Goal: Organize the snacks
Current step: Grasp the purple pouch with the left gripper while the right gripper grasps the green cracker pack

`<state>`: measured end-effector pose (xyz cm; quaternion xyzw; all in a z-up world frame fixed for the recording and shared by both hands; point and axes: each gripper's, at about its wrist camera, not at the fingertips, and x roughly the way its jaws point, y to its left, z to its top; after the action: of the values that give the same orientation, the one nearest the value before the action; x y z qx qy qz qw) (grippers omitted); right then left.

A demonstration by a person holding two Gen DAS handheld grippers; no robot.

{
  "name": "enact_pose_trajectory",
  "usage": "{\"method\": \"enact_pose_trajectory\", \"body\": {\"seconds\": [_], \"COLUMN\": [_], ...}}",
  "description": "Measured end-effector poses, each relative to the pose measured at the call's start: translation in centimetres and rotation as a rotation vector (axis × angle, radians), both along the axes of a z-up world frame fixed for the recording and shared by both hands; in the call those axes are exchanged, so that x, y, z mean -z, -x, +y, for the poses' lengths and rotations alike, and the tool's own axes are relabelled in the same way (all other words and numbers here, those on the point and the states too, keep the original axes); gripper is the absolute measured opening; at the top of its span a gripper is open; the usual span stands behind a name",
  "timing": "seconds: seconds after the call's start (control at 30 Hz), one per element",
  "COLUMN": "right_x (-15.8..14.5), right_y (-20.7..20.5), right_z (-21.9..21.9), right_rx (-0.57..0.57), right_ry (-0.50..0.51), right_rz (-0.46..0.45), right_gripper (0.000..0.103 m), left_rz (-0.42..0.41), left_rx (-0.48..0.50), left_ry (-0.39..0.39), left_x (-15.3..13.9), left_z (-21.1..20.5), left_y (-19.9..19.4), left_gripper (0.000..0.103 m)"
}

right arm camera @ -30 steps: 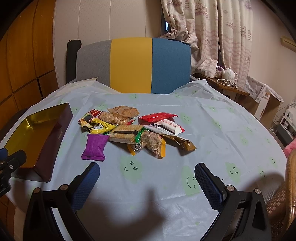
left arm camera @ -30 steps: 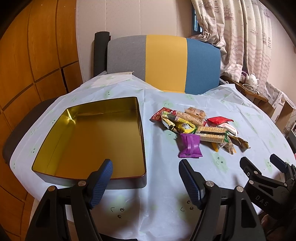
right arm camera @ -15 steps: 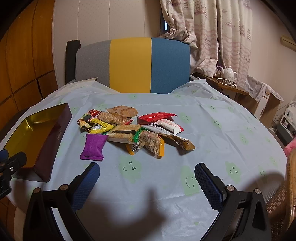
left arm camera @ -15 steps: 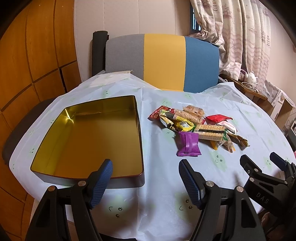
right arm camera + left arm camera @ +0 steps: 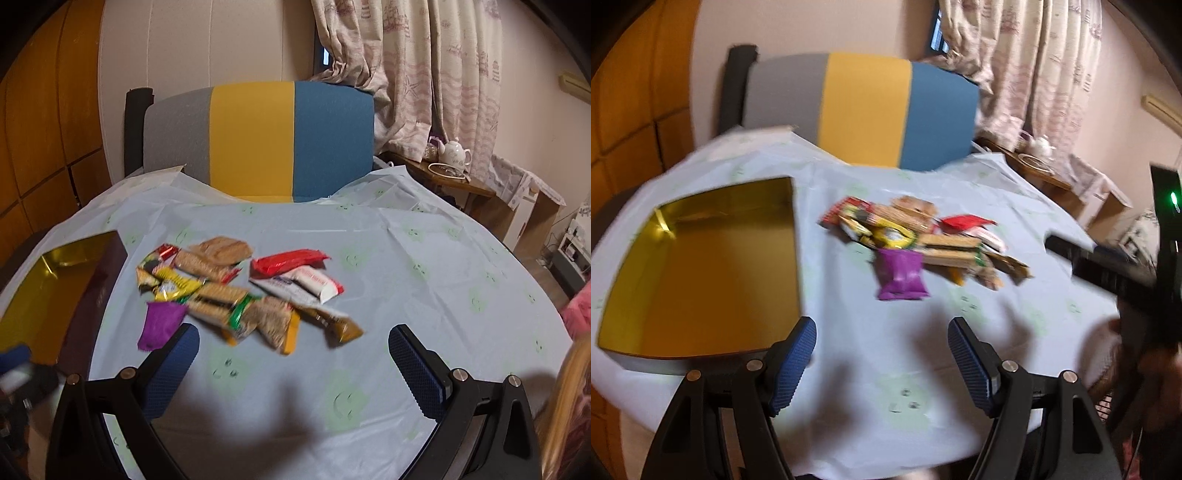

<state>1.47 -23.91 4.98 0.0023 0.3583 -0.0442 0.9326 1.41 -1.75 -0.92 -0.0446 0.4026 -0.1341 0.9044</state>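
Left wrist view is showing your left tool point(image 5: 882, 339) hanging over the near edge of the counter point(image 5: 960, 184), its blue pads spread wide with nothing between them. Your right tool point(image 5: 295, 350) is likewise gaping wide and empty above the light blue cloth. The snack pile point(image 5: 236, 291) is lying near the middle of the counter, with the purple packet point(image 5: 160, 323) sitting at its near left corner (just beyond your right tool's left pad). The gold-lined tin point(image 5: 701, 266) is sitting open toward the counter's left edge, apart from the snacks. A grey, yellow and blue chair point(image 5: 258, 136) is standing at the far edge.
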Motion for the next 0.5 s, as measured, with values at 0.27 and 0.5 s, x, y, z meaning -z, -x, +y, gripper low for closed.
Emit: {"method": "enact_pose_trajectory", "body": {"seconds": [0.27,0.5], "right_x": [-0.1,2.4], "right_y": [-6.7,-8.5], "right_z": [-4.9,-10.2], "right_rx": [-0.160,-0.037], "right_ry": [0.014,-0.140], "right_rz": [0.120,0.156], "right_gripper": [0.103,0.103], "left_rz": [0.133,0.208], "left_rx": [0.091,0.156], "left_ry": [-0.049,-0.098], "left_x": [1.4,3.2], "left_z": [-2.7,-5.1], "left_y": [-4.2,-7.9], "left_gripper": [0.075,0.083]}}
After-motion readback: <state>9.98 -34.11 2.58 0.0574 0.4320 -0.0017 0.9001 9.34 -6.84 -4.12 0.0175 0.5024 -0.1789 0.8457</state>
